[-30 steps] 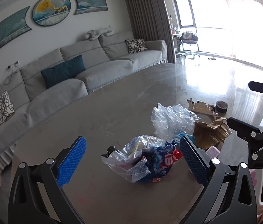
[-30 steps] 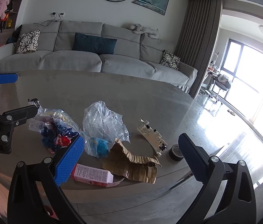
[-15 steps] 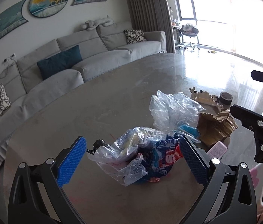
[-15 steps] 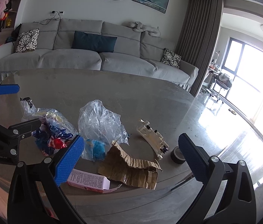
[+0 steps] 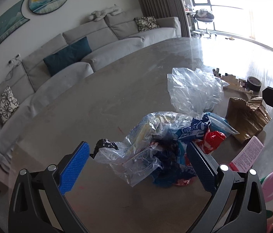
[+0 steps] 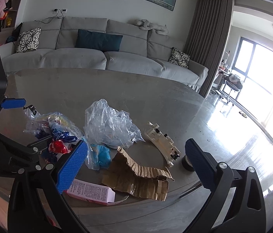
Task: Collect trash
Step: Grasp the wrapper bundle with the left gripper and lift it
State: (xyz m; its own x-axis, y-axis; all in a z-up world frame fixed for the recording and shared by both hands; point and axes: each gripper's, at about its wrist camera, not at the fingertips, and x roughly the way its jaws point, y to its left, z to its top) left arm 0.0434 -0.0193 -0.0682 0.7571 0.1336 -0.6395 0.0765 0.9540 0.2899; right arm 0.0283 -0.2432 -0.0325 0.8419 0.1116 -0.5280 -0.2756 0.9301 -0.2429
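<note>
A heap of crumpled clear plastic with blue and red wrappers lies on the grey table, also seen in the right wrist view. My left gripper is open, its pads on either side of this heap's near part. A bigger clear plastic bag, torn brown cardboard and a pink box lie to the right. My right gripper is open and empty, above the cardboard near the table's front edge.
A white toy block strip and a black tape roll lie at the table's right. A grey sofa stands beyond the table's far edge. The table's rim curves close under my right gripper.
My left gripper has moved forward and down, so the wrapper heap now sits between its pads. My right gripper has shifted slightly closer to the cardboard.
</note>
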